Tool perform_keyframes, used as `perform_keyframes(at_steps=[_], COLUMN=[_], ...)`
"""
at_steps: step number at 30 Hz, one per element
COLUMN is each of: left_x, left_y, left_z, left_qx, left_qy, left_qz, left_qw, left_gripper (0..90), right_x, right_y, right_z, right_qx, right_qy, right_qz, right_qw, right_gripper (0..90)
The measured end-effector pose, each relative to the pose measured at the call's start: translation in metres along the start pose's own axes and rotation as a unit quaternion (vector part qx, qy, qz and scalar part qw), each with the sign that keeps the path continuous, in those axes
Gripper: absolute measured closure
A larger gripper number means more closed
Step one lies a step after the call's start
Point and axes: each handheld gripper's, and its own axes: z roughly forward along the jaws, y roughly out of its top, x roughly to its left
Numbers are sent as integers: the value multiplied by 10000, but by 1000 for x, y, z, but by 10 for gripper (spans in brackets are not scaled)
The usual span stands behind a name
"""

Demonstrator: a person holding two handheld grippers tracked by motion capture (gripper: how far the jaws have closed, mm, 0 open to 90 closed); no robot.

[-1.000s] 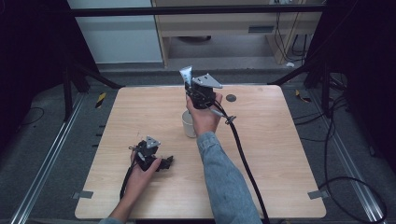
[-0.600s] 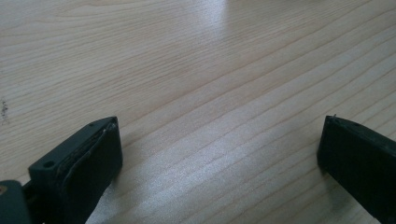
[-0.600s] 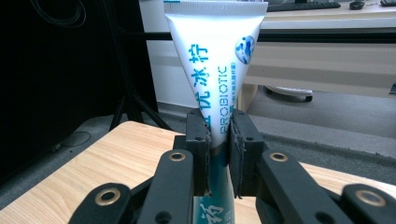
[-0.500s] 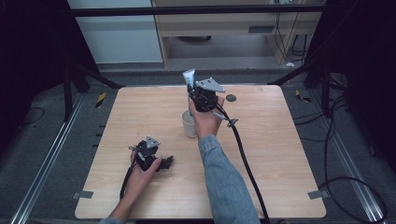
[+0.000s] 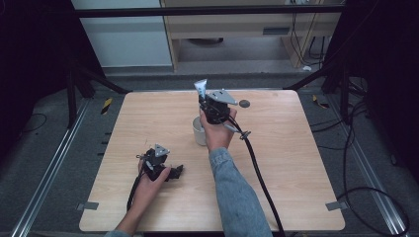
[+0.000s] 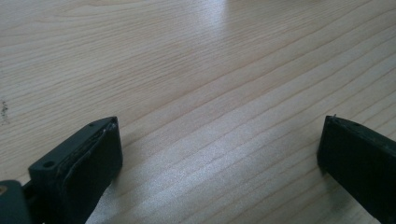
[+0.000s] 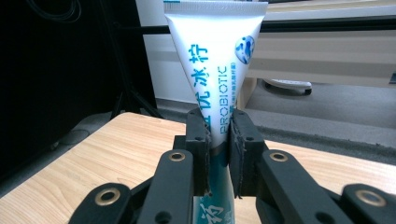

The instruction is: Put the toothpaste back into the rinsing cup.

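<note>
Much bare table (image 5: 296, 163) beside right claw (image 7: 218, 135)

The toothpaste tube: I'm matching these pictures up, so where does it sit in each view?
High view: toothpaste tube top centre, standing up from the right gripper, above the white cup.
Right gripper view: centre, clamped between the jaws, crimped end up.
Left gripper view: not in it.
Shared landmark: the wooden table.

The worktop (image 6: 210, 70) is pale wood with a fine straight grain and a soft satin sheen. The toothpaste tube (image 7: 217, 70) looks like smooth, slightly glossy white plastic with blue print. The right gripper (image 7: 218, 140) has matt black plastic jaws with brass-coloured metal rivets.
</note>
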Motion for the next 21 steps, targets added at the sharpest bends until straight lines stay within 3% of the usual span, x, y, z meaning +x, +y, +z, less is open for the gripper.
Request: perform_keyframes(at_steps=[7, 21], left_x=[0, 0], left_y=[0, 0], left_z=[0, 0], left_qx=[13, 13], left_qy=[-2, -2], left_qz=[20, 18], left_qw=[10000, 10000], left_gripper=[0, 0], right_x=[5, 3], right_y=[-14, -32], right_z=[8, 9], right_qx=[104, 220], right_qy=[-5, -31], right_qz=[-13, 54], right_qw=[9999, 9997], right_gripper=[796, 795])
